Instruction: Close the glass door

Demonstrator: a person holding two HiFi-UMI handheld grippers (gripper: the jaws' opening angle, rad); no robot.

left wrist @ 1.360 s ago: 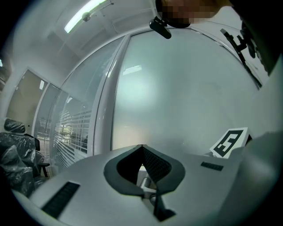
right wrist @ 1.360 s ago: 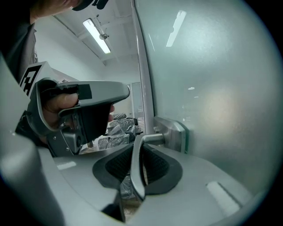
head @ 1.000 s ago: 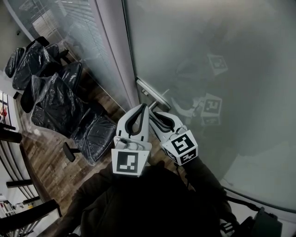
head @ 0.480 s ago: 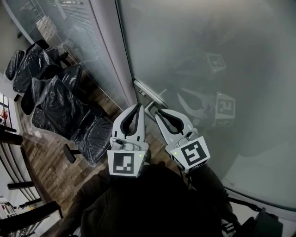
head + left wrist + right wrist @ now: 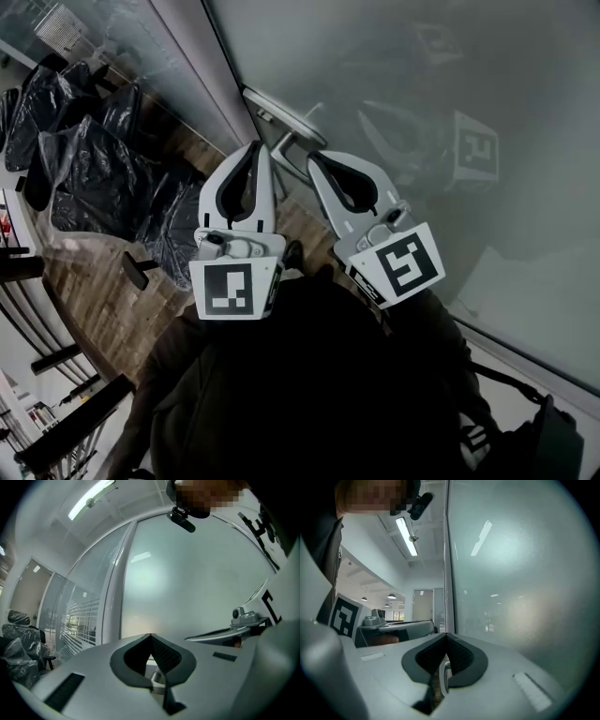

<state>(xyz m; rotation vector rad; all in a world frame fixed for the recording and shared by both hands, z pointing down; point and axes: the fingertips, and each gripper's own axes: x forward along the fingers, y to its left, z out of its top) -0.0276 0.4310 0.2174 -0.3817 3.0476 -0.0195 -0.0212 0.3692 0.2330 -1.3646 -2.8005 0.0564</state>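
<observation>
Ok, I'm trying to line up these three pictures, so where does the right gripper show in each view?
Head view: the right gripper sits right of centre, its tip just below the door handle.
Left gripper view: the right gripper comes in from the right edge, tip pointing left.
Right gripper view: the right gripper shows its own shut fingers at bottom centre.
Shared landmark: the frosted glass door.

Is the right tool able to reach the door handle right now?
Probably yes: the right tool is close beside the door handle with nothing between them, but its jaws are shut, so it'd push rather than grip.
</observation>
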